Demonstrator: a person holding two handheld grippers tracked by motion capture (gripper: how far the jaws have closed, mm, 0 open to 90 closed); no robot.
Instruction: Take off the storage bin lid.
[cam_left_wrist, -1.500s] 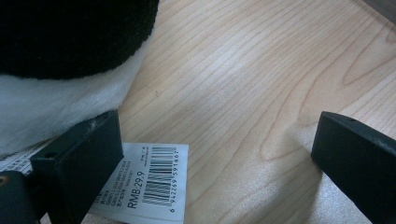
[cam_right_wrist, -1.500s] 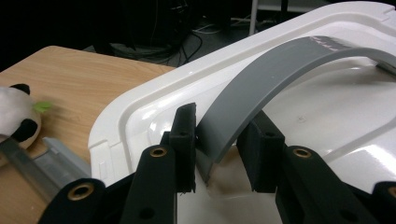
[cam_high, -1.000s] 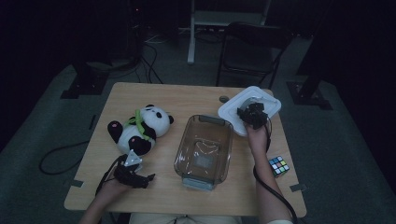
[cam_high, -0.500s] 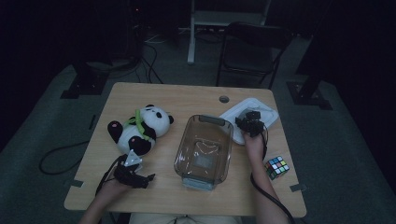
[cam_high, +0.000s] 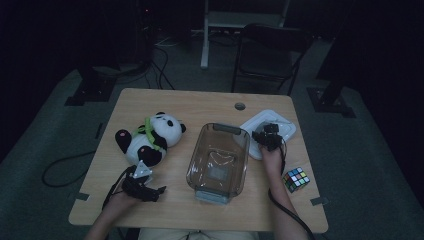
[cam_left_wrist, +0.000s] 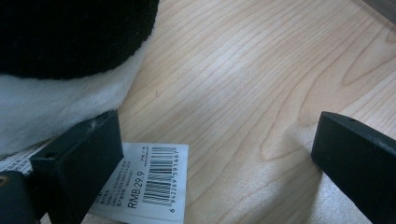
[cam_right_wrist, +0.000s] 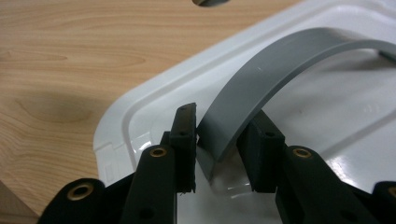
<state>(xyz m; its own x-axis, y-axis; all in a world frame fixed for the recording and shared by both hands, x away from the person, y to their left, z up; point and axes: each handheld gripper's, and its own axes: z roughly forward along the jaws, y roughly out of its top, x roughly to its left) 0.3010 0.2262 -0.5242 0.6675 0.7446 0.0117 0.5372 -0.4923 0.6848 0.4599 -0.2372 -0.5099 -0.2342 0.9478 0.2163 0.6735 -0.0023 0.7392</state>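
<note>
My right tool (cam_right_wrist: 217, 140) sits on the white plastic lid (cam_high: 270, 131) that lies flat near the far right corner of the light wooden desk (cam_high: 200, 107), just to the right of the clear glass baking dish (cam_high: 218, 159). In the right gripper view its two black jaws stand on either side of the lid's curved grey handle strap (cam_right_wrist: 261, 88), clamped on the strap's near end where it meets the white surface. The strap arches up and away from the jaws toward the far side of the lid.

My left tool (cam_high: 144, 186) rests low at the near left part of the desk, just in front of the black-and-white plush panda (cam_high: 150, 137). Its jaws stand wide apart with bare wood between them; the left jaw is beside the panda's white fur and over a printed white price tag with a barcode (cam_left_wrist: 147, 184) lying on the desk.

A multicoloured puzzle cube (cam_high: 296, 179) sits near the right edge, beside my right forearm.
</note>
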